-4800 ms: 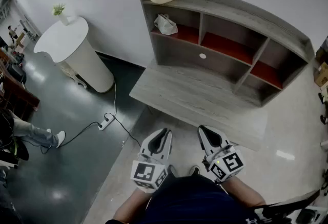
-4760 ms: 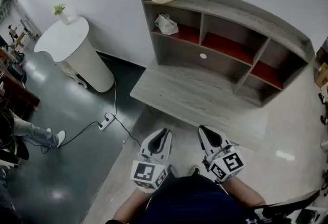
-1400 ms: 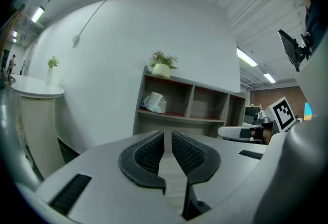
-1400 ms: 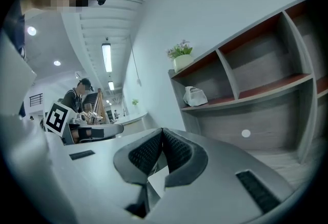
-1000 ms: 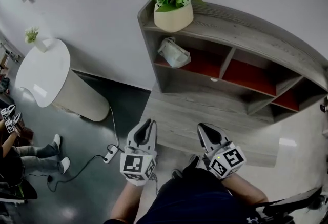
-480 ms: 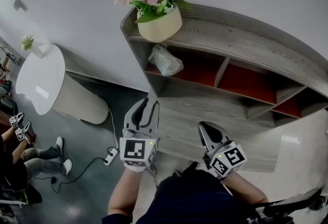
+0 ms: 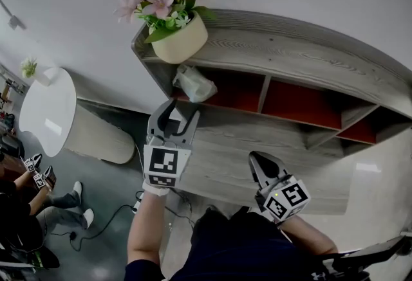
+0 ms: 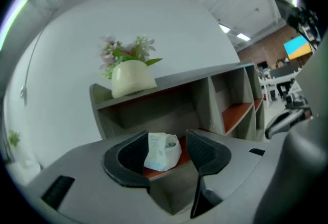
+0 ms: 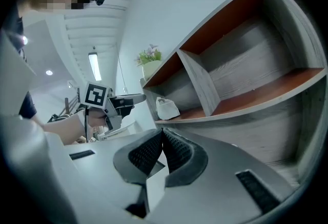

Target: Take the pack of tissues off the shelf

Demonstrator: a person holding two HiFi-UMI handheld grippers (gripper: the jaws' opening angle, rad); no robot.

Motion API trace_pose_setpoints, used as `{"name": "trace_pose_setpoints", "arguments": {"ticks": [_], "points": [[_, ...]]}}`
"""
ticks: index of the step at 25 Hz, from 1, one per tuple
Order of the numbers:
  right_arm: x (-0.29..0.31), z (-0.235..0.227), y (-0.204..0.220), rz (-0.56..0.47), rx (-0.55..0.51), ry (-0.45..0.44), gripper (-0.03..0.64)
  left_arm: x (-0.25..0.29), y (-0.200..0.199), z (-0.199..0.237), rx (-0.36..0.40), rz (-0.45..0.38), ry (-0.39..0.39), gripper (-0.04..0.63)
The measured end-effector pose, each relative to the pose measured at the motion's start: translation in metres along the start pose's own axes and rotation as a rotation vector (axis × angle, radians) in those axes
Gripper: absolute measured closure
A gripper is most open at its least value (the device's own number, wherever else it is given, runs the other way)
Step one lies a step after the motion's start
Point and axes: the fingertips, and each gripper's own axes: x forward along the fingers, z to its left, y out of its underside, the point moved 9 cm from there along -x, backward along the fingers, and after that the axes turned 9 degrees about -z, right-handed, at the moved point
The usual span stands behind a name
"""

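The pack of tissues is a whitish plastic-wrapped bundle lying in the leftmost compartment of the grey wooden shelf, on its red board. My left gripper is raised just below and in front of the pack, its jaws opening, nothing between the pads. In the left gripper view the pack shows through the gap of the left gripper, still farther off. My right gripper hangs low by the shelf's base, jaws shut and empty; it also sees the pack.
A cream pot of pink flowers stands on the shelf top directly above the tissues. The other shelf compartments hold nothing. A white round table stands to the left, with a power strip and cable on the dark floor.
My left gripper has risen from near my waist up toward the tissue compartment and its jaws have spread apart. The head view has come closer to the shelf. The right gripper has stayed low.
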Motion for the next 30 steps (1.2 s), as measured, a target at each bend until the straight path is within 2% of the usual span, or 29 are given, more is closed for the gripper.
{"name": "trace_pose_setpoints", "arguments": {"ticks": [2,5,6,9,10,11,14,15,18,19,20,24,30], "points": [[-0.002,-0.003,-0.003,-0.009,-0.006,0.021,0.604,0.013,-0.004,0.006,0.092,0.02,0.054,0.356],[-0.006,-0.008,-0.007,-0.028,-0.002,0.071,0.606,0.03,-0.005,0.024,0.178,0.084,0.146,0.337],[-0.007,-0.008,-0.008,-0.038,0.002,0.09,0.604,0.033,-0.006,0.03,0.25,0.11,0.171,0.337],[-0.01,-0.004,-0.009,-0.064,0.007,0.14,0.606,0.039,-0.011,0.041,0.572,0.193,0.239,0.337],[-0.01,-0.001,-0.007,-0.068,0.008,0.152,0.606,0.042,-0.011,0.042,0.652,0.212,0.269,0.336],[-0.009,0.002,-0.006,-0.069,0.01,0.161,0.606,0.047,-0.01,0.042,0.701,0.222,0.3,0.336],[-0.005,0.015,-0.001,-0.076,0.024,0.185,0.606,0.062,-0.005,0.041,0.754,0.221,0.398,0.33],[-0.005,0.02,0.0,-0.079,0.031,0.192,0.604,0.067,-0.002,0.04,0.798,0.228,0.425,0.327],[-0.003,0.031,0.006,-0.078,0.034,0.208,0.606,0.079,0.008,0.037,1.033,0.267,0.466,0.328],[-0.003,0.035,0.009,-0.076,0.033,0.214,0.604,0.083,0.011,0.035,1.074,0.27,0.476,0.328],[-0.003,0.038,0.012,-0.074,0.034,0.221,0.604,0.087,0.013,0.033,1.078,0.269,0.493,0.328],[-0.004,0.048,0.015,-0.084,0.042,0.255,0.606,0.107,0.024,0.033,1.014,0.292,0.547,0.327],[-0.011,0.056,0.026,-0.091,0.097,0.315,0.606,0.13,0.04,0.027,1.033,0.315,0.604,0.328]]}}
